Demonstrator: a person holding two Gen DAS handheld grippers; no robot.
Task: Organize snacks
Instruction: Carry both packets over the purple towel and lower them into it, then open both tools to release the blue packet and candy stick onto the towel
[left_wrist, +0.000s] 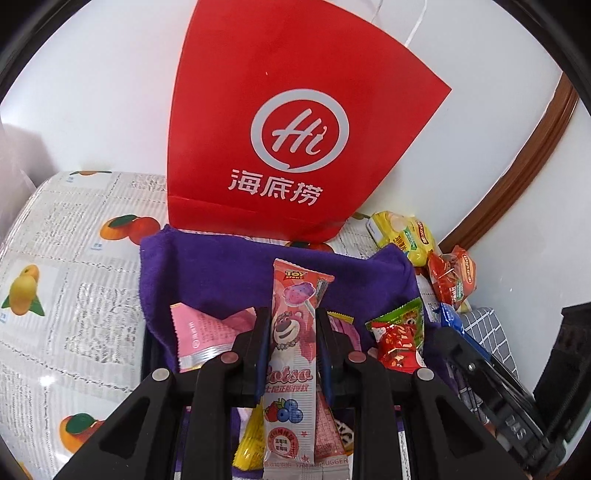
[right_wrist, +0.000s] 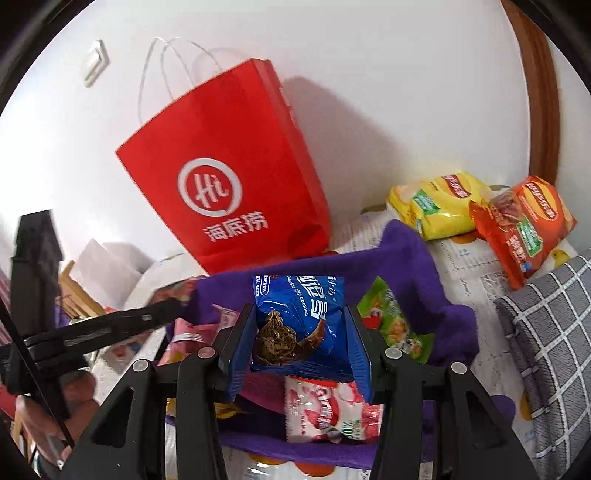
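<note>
My left gripper (left_wrist: 291, 325) is shut on a long pink Lotso candy packet (left_wrist: 291, 350) and holds it above a purple cloth (left_wrist: 221, 273) strewn with snacks. My right gripper (right_wrist: 301, 314) is shut on a blue chocolate chip cookie packet (right_wrist: 303, 317) over the same cloth (right_wrist: 406, 258). A red paper bag with white handles stands behind the cloth against the wall (left_wrist: 280, 122) (right_wrist: 236, 177). The left gripper also shows at the left of the right wrist view (right_wrist: 110, 325).
A pink packet (left_wrist: 203, 332) and a green and red packet (left_wrist: 399, 336) lie on the cloth. Yellow (right_wrist: 439, 206) and orange (right_wrist: 524, 225) chip bags lie at the right. A grey checked cushion (right_wrist: 546, 332) sits at the right. A fruit-print tablecloth (left_wrist: 74, 277) covers the table.
</note>
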